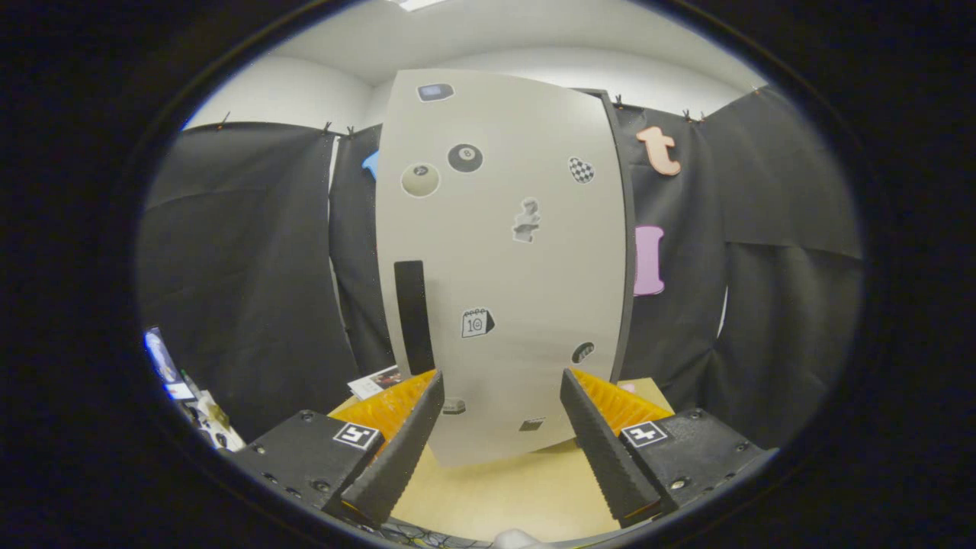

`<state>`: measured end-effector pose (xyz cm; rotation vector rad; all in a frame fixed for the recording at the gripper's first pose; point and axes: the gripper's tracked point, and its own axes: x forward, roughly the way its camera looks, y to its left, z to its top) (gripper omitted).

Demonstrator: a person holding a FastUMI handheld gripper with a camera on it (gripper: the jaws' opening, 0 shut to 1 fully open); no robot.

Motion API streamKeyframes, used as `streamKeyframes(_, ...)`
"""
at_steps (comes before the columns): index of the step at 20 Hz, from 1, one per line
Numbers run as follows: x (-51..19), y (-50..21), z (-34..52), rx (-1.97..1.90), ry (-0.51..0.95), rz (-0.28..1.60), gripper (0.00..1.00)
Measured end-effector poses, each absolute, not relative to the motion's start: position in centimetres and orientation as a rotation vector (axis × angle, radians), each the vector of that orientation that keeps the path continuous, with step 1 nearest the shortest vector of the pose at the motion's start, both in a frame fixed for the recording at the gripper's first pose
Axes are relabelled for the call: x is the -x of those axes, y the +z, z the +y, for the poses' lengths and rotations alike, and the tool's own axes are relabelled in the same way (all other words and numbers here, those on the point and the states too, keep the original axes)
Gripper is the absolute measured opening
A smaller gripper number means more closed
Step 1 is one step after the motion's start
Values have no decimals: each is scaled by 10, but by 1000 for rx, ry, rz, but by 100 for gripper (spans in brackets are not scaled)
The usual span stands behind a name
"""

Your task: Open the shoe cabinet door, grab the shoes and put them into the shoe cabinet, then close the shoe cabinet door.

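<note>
black cloth hangs across the back of the booth, clipped along its top edge, with a pale wall and ceiling showing above it in the upper part of the frame. standing in the centre of the frame, ahead of the gripper [499, 412], is the tall light-grey shoe cabinet [526, 290]; its flat front door is closed and dotted with small stickers, among them a black eight-ball, a cream ball and a checkered heart. a long black vertical handle strip [413, 316] sits on the left side of the door, just above the left finger. the cabinet rests on a light wooden table [496, 488], whose bare top fills the lower middle of the frame between the fingers [404, 442].

the jaws are released and spread wide, holding nothing; the cabinet's lower front shows in the gap between them, apart from both tips.

a printed card or booklet [375, 379] lies on the table to the left of the cabinet, beside the left finger. at the lower left of the frame some small cluttered items [200, 415] lie against the cloth, too blurred to tell.
</note>
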<state>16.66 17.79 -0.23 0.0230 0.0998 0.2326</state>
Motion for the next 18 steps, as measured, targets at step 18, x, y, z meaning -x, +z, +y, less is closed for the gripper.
streamKeyframes(18,-77,-2,74,-25,21,38,100)
